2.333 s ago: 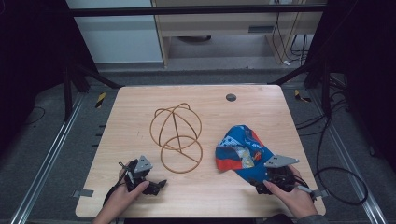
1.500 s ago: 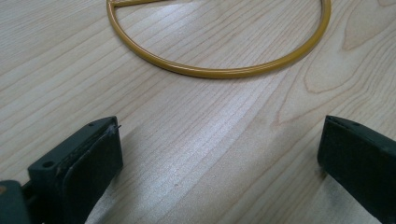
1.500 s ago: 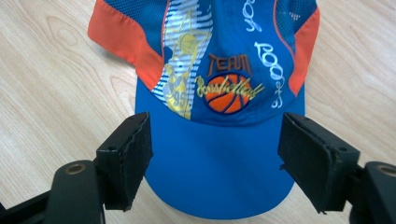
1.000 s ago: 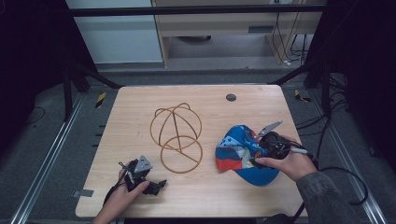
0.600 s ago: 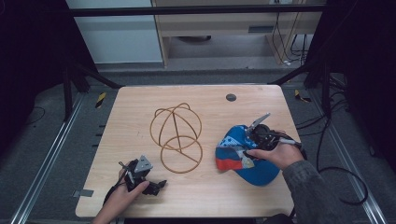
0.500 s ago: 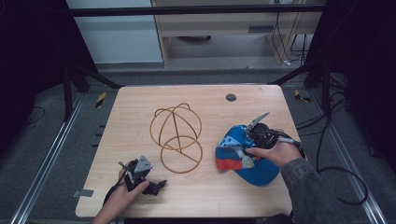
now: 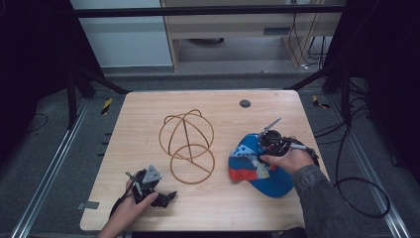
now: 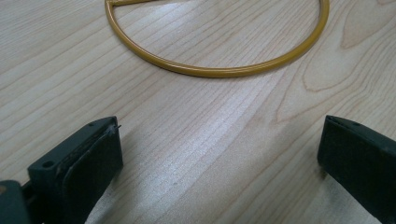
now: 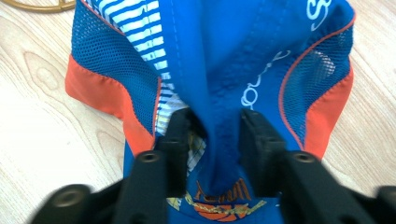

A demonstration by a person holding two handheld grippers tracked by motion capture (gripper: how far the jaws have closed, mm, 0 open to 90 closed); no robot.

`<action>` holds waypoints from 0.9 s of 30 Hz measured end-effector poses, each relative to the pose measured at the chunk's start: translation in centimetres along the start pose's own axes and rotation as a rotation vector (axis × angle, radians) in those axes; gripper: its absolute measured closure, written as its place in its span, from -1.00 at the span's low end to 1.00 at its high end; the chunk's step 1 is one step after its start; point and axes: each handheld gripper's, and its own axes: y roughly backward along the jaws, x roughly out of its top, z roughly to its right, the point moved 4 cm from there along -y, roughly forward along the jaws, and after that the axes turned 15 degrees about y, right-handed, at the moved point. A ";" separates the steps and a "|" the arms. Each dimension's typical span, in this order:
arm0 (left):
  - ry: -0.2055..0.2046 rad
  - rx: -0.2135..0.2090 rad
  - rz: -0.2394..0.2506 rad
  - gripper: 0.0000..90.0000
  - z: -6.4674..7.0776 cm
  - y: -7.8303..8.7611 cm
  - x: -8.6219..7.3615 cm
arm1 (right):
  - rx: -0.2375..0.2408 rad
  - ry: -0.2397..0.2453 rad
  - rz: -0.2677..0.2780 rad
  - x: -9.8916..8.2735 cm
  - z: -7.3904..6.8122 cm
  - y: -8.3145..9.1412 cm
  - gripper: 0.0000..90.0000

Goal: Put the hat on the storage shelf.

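The right gripper is pinched onto a raised fold of the blue cap, which lies at the table's right. The wire stand sits left of it at centre. The left gripper rests wide open and empty near the front-left edge, the stand's ring just beyond its jaws

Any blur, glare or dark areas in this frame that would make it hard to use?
High view: dim, surroundings nearly black, wooden table evenly lit. Left gripper view: sharp wood grain, a soft sheen between the open left claw jaws. Right gripper view: right claw bases blur at the bottom edge, while the blue cap fabric it pinches stays crisp.
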 end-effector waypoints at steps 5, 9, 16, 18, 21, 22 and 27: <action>0.000 0.000 0.001 -1.00 0.0 0.0 0.0 | 0.017 0.011 0.002 0.1 0.0 -0.1 0.83; -0.001 0.000 0.001 -1.00 0.0 0.0 0.0 | 0.030 0.006 0.005 0.0 -0.1 0.0 0.96; -0.001 -0.001 0.003 -1.00 0.0 0.0 0.0 | 0.036 -0.007 0.027 -0.2 0.1 0.5 0.99; -0.001 -0.001 0.003 -1.00 0.0 0.0 0.0 | 0.034 -0.006 0.034 -0.3 0.2 0.6 0.99; -0.001 -0.002 0.004 -1.00 0.0 0.0 0.0 | 0.036 -0.004 0.055 -0.3 0.1 1.4 0.99; -0.001 -0.002 0.004 -1.00 0.0 0.0 0.0 | 0.036 -0.004 0.055 -0.3 0.1 1.4 0.99; 0.000 -0.001 0.004 -1.00 0.0 0.0 0.0 | 0.020 0.009 0.084 -0.2 0.2 3.0 0.99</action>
